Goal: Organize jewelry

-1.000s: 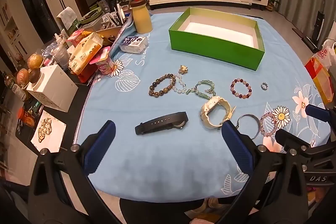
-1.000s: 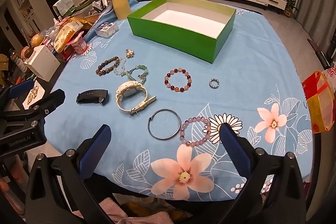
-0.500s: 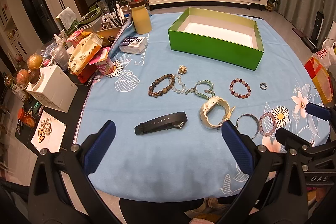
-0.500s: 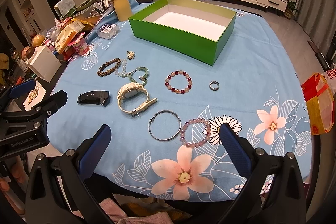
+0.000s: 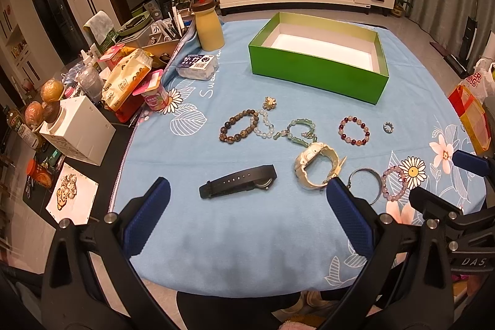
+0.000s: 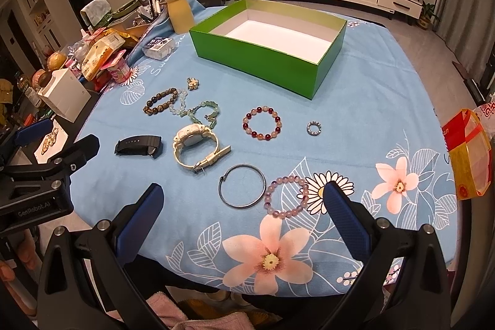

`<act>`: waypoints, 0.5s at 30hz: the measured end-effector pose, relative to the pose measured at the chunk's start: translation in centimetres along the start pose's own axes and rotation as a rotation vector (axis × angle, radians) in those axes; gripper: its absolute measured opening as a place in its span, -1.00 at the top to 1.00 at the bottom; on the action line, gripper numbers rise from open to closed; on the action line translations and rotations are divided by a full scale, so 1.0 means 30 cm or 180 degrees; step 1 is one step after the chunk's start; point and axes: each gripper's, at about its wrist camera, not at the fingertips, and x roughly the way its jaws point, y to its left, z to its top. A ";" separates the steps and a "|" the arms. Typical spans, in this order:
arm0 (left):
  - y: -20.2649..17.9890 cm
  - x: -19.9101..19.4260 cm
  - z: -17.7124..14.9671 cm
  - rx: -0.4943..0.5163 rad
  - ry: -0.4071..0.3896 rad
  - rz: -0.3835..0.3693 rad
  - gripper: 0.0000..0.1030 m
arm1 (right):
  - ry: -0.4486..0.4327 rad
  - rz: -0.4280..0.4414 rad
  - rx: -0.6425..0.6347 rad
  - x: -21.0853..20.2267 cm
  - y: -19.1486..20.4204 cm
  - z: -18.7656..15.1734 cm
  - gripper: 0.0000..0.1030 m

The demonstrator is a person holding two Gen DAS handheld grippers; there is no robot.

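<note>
An empty green box (image 5: 318,73) (image 6: 272,64) stands at the back of the blue flowered cloth. In front lie a black watch (image 5: 238,181) (image 6: 138,145), a white watch (image 5: 315,164) (image 6: 198,149), a brown bead bracelet (image 5: 238,126), a green bracelet (image 5: 297,132), a red-pink bracelet (image 5: 354,130) (image 6: 262,122), a small ring (image 6: 314,128), a metal bangle (image 6: 243,190) and a purple bracelet (image 6: 286,196). My left gripper (image 5: 247,215) is open and empty, near the black watch. My right gripper (image 6: 244,218) is open and empty, near the bangle.
A yellow bottle (image 5: 210,27), a wipes pack (image 5: 196,67), snack packets (image 5: 130,76) and a white box (image 5: 77,129) crowd the left side. A red-yellow bag (image 6: 467,156) hangs at the right edge.
Both grippers have drifted very slightly; the jewelry has not moved.
</note>
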 end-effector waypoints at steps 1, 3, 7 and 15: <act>0.000 0.000 0.000 -0.0001 0.0000 -0.0001 -0.96 | -0.0002 -0.0001 0.0003 -0.001 0.000 0.000 -0.97; 0.000 -0.001 0.001 -0.0004 0.0005 0.0000 -0.96 | -0.0005 -0.0004 0.0011 -0.005 -0.001 0.001 -0.97; 0.001 -0.003 -0.001 -0.0009 0.0005 0.0000 -0.96 | -0.0007 -0.0006 0.0010 -0.006 0.000 0.001 -0.97; 0.002 -0.002 -0.002 -0.0009 0.0007 -0.0003 -0.96 | -0.0009 -0.0007 0.0012 -0.007 0.002 0.000 -0.97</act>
